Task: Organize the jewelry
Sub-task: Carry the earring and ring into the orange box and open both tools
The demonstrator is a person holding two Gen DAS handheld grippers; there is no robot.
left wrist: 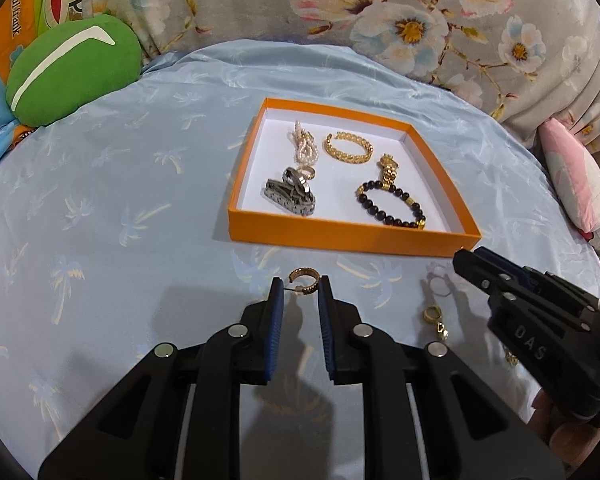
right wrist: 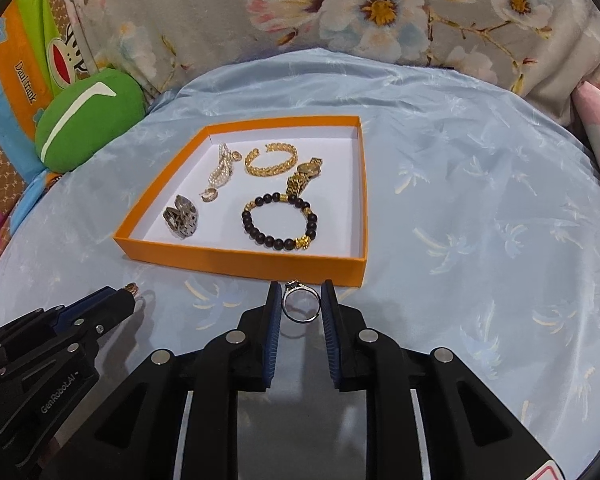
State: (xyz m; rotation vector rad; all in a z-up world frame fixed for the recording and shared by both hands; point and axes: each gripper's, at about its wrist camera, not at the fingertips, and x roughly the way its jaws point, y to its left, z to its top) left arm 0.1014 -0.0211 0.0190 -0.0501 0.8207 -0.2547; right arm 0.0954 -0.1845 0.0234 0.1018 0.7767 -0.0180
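An orange box (left wrist: 340, 236) (right wrist: 236, 258) lies on the blue cloth and holds a pearl piece (left wrist: 305, 146), a gold bangle (left wrist: 349, 148), a gold watch (left wrist: 389, 174), a black bead bracelet (left wrist: 392, 204) (right wrist: 280, 222) and a silver watch (left wrist: 290, 194). My left gripper (left wrist: 300, 286) is shut on a gold hoop earring (left wrist: 303, 280), just before the box. My right gripper (right wrist: 301, 294) is shut on a silver ring (right wrist: 300, 306) at the box's near wall; it shows in the left wrist view (left wrist: 466, 260) too.
A gold drop earring (left wrist: 436, 320) and a clear ring (left wrist: 440, 284) lie on the cloth to the right of my left gripper. A green cushion (left wrist: 72, 68) sits at the far left, a pink pillow (left wrist: 580, 192) at the right, floral bedding behind.
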